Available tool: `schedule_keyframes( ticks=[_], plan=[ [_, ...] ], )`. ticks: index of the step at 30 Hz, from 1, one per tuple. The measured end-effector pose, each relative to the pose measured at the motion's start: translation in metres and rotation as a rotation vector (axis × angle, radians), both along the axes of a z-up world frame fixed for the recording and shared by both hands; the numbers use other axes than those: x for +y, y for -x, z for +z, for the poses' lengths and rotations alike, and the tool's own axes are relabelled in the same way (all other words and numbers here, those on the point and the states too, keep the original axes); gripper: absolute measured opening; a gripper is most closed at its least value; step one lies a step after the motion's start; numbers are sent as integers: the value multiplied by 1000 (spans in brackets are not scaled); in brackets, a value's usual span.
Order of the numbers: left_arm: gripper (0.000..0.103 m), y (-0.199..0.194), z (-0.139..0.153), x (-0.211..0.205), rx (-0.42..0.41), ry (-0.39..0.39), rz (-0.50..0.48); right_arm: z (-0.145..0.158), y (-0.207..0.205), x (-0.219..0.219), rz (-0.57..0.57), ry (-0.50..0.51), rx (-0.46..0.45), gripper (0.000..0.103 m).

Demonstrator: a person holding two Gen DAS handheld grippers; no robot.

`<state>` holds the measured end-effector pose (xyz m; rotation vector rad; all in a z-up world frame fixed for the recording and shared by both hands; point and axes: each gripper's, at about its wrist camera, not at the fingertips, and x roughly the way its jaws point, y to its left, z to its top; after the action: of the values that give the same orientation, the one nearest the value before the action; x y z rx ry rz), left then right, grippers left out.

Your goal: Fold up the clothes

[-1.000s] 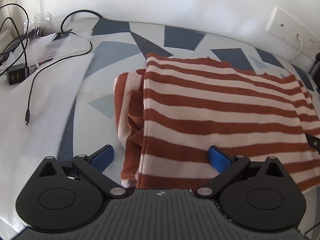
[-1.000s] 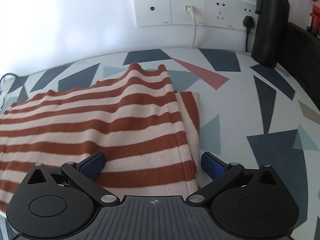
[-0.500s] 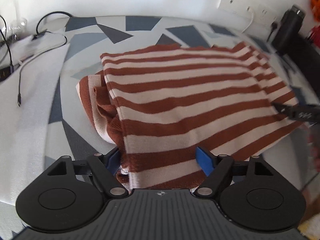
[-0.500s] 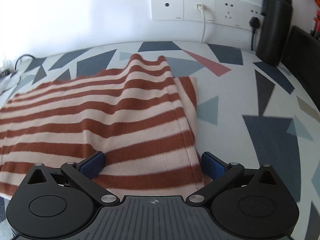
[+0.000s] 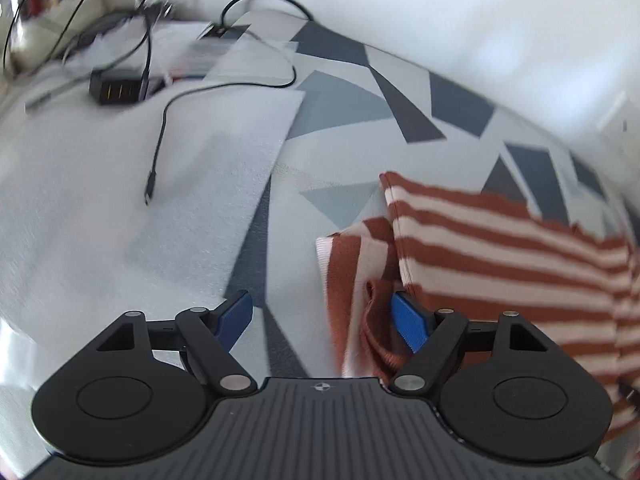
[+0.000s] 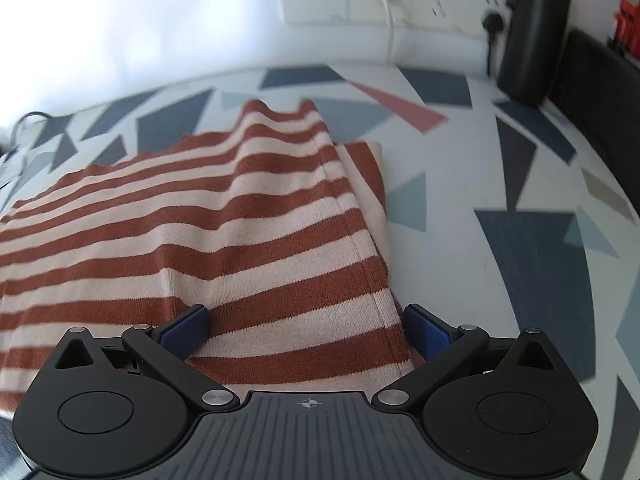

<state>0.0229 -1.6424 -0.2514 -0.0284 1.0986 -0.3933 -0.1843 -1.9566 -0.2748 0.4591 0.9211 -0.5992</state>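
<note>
Left gripper (image 5: pixel 324 320) fingers wide apart, striped garment (image 5: pixel 500 264) folded on the patterned tabletop (image 5: pixel 344 128), its edge touching the right finger, right gripper (image 6: pixel 307 326) fingers spread wide, garment's corner lying between them, unclamped

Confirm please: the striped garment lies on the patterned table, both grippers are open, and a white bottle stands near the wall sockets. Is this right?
Not quite. The bottle is black, not white, as the right wrist view shows. The rest holds: the striped garment lies on the patterned table, and the left gripper and right gripper are open.
</note>
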Motion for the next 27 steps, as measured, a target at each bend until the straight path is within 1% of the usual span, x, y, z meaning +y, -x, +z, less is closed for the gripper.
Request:
schedule_keyframes(
  ticks=[2, 3, 6, 7, 9, 10, 11, 12, 16, 18, 21, 23, 24, 26, 27],
  plan=[
    [78, -3, -1, 1, 10, 5, 12, 4, -1, -5, -71, -75, -13, 102],
    [78, -3, -1, 1, 11, -5, 0, 6, 0, -8, -115, -112, -30, 102],
    [79, -2, -1, -7, 8, -58, -72, 9, 3, -15, -251, -159, -57, 102],
    [79, -1, -2, -10, 5, -80, -96, 10, 3, -17, -281, -174, -68, 102],
    [81, 2, -2, -13, -2, -127, -119, 11, 4, -20, -307, -197, -82, 102],
    [89, 3, -3, -13, -8, -156, -119, 11, 3, -21, -309, -196, -80, 102],
    [93, 6, -3, -13, -15, -171, -119, 10, 2, -22, -302, -193, -74, 102],
    [93, 9, -4, -12, -22, -181, -120, 9, 1, -21, -288, -181, -65, 102],
    [93, 22, -3, -7, 0, -179, -181, 4, -4, -12, -219, -100, -19, 102],
    [93, 29, -2, -4, -6, -200, -216, 3, -7, -6, -186, -60, 4, 102],
    [93, 40, 4, 0, -78, -292, -210, 2, -8, -4, -186, -41, 7, 102],
    [92, 46, 3, 1, -142, -415, -182, 2, -10, -5, -197, -44, 13, 102],
    [91, 48, 3, 3, -164, -448, -170, 2, -11, -6, -203, -46, 16, 102],
    [89, 48, 6, 14, -143, -379, -132, 2, -13, -7, -211, -50, 22, 102],
    [89, 46, 10, 21, -113, -303, -99, 2, -13, -7, -212, -50, 23, 102]
  ],
)
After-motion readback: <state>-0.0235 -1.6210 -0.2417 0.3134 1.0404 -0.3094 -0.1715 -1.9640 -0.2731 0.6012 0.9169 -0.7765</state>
